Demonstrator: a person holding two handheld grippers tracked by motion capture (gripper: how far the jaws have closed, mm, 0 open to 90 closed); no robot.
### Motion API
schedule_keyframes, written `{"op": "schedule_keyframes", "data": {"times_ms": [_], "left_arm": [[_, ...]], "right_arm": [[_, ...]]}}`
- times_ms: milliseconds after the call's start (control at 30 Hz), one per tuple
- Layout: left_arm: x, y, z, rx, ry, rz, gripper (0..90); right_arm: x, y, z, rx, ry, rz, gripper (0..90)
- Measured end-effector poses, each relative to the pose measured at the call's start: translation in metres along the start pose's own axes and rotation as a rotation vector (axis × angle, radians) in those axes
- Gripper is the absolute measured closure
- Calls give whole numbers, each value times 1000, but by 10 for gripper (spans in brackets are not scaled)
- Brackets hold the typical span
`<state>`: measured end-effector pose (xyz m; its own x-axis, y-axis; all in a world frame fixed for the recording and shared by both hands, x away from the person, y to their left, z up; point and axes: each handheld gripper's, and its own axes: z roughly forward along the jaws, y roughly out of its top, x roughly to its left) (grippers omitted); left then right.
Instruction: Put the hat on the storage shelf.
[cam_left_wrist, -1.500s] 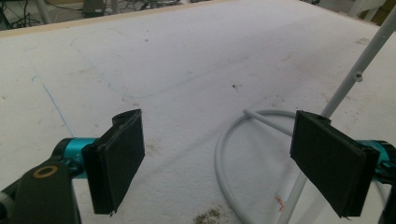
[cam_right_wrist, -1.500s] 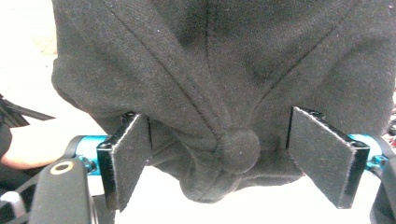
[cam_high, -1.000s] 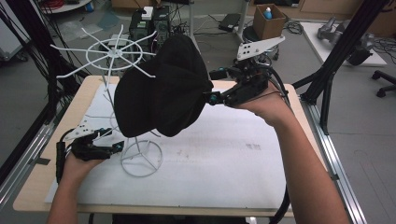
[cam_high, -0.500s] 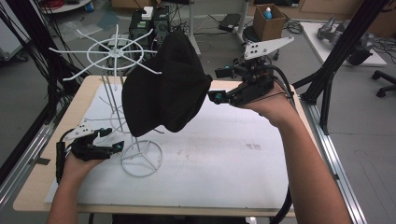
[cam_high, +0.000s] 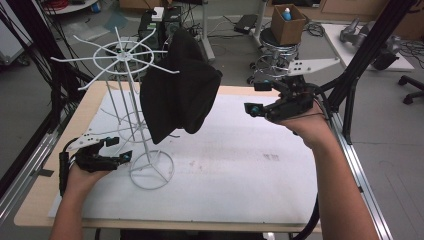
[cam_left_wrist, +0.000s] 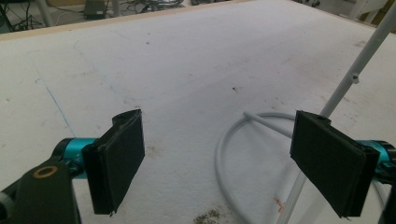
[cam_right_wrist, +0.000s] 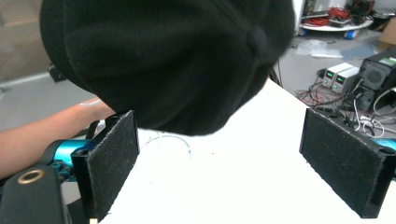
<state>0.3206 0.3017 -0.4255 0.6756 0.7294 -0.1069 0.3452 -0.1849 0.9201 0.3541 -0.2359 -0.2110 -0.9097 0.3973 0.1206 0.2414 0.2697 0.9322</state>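
Note:
A black knit hat hangs from an arm of the white wire rack, whose round base stands on the white mat. My right gripper is open in the air to the right of the hat, a short gap away. In the right gripper view the hat hangs ahead of and above the open right gripper. My left gripper is open just left of the rack's base. In the left gripper view the base ring and pole lie between the spread pads.
A cardboard box sits on a stool behind the table. Black frame posts rise at the right and left edges. The person's left forearm lies low at the left. Bench electronics stand beyond the table.
My right gripper has opened, let go of the hat and drawn back to the right. The hat now hangs from the rack, swung left. The left gripper has stayed put.

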Motion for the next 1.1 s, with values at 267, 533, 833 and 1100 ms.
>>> {"op": "schedule_keyframes", "data": {"times_ms": [267,533,833,1100], "left_arm": [[0,0,0,1,2,1,179],[0,1,0,-4,-9,-2,179],[-1,1,0,-1,-7,3,179],[0,1,1,0,-7,-1,179]], "right_arm": [[-6,-45,-4,9,-40,62,106],[-11,-89,-3,23,-77,127,97],[-12,-124,0,2,-103,176,96],[-17,-149,5,7,-158,197,96]]}}
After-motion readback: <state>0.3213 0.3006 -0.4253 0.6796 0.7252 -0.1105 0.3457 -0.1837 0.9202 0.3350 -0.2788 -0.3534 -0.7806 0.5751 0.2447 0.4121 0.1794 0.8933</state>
